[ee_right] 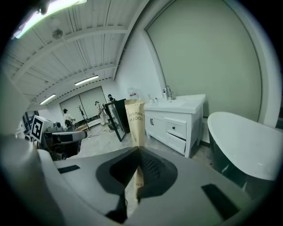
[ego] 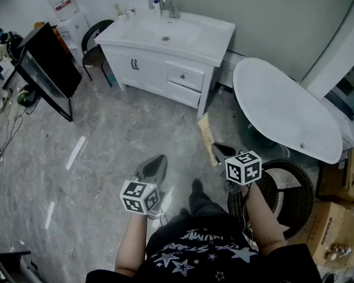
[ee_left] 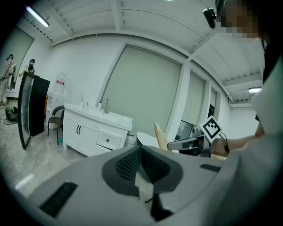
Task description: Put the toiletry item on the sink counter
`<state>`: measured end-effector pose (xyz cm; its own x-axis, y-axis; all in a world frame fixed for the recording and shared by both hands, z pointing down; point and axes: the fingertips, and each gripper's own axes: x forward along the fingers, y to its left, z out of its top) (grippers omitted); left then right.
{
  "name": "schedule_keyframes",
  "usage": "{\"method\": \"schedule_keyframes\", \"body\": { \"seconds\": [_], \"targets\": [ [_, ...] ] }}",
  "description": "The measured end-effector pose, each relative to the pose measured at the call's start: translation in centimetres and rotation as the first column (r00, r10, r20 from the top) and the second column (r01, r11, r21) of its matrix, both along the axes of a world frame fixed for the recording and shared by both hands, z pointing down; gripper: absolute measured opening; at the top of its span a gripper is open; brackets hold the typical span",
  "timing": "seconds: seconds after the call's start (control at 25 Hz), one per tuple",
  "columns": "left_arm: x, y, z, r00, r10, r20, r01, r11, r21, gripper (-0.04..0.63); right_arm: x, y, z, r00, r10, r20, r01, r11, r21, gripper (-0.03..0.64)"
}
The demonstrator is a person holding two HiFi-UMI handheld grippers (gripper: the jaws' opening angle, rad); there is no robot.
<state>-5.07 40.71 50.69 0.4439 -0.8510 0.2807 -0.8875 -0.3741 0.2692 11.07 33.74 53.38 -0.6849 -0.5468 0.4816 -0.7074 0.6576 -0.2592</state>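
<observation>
The toiletry item is a tall brown paper toothbrush packet (ee_right: 135, 119). My right gripper (ee_right: 138, 152) is shut on its lower end and holds it upright. From the head view the packet (ego: 207, 137) sticks out ahead of the right gripper (ego: 221, 153), over the floor. The same packet (ee_left: 161, 136) shows in the left gripper view. The white sink counter (ego: 203, 36) with its tap stands a few steps ahead, also seen as the counter (ee_right: 192, 105) to the right of the packet. My left gripper (ee_left: 140, 152) is shut with nothing in it, level with the right one at waist height (ego: 155, 168).
A white bathtub (ego: 283, 109) lies right of the counter. A black screen (ego: 45, 68) and a dark chair (ego: 94, 44) stand to the left. A round dark basket (ego: 295, 193) and cardboard boxes (ego: 342, 217) are at my right. Grey tiled floor (ego: 104, 137) lies between me and the counter.
</observation>
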Motion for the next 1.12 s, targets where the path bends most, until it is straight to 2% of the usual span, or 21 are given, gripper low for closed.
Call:
{"method": "schedule_keyframes", "body": {
  "seconds": [0.48,0.76,1.12],
  "targets": [
    [0.0,1.1,0.3,0.999,-0.034,-0.032,0.033,0.999,-0.02,0.02,0.0,1.4,0.4,1.0,-0.013,0.002,0.013,1.0,-0.005,0.015],
    [1.3,2.1,1.2,0.999,-0.006,-0.031,0.005,0.999,-0.04,0.02,0.0,2.4,0.8,0.999,-0.036,0.019,0.037,0.999,-0.011,0.015],
    [0.9,2.9,2.4,0.999,-0.009,-0.033,0.007,0.998,-0.062,0.02,-0.1,2.8,1.4,0.999,-0.034,0.025,0.035,0.999,-0.017,0.015]
  ]
}}
